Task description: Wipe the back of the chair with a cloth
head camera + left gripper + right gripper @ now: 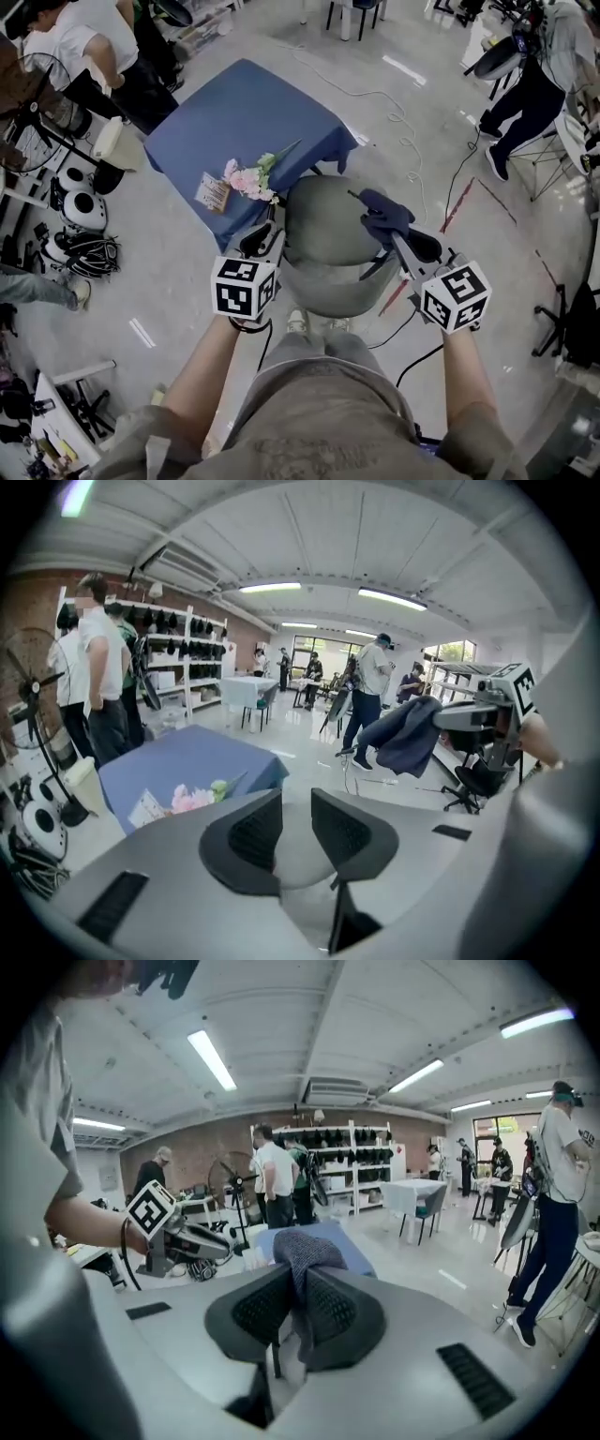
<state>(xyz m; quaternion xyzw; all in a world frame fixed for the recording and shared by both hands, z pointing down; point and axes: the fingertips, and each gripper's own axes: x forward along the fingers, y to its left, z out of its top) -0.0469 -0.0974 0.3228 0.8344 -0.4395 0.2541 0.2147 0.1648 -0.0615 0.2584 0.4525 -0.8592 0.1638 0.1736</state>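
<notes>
The grey chair [323,246] stands just in front of me in the head view, its back nearest my body. My right gripper [386,228] hovers over the chair's right side, shut on a dark blue cloth [384,212] that bunches past its tips. In the right gripper view the cloth [302,1249] is pinched between the jaws of the right gripper [292,1307] and hangs down. My left gripper [265,240] hovers at the chair's left side. Its jaws [296,829] stand apart with nothing between them. The left gripper view also shows the cloth [408,738] hanging in the air.
A table with a blue cover [246,122] stands beyond the chair, with pink flowers [249,178] and a card [213,192] near its front edge. Cables [403,141] trail across the floor. Helmets [82,211] lie at the left. People stand at the back left [89,52] and right [534,84].
</notes>
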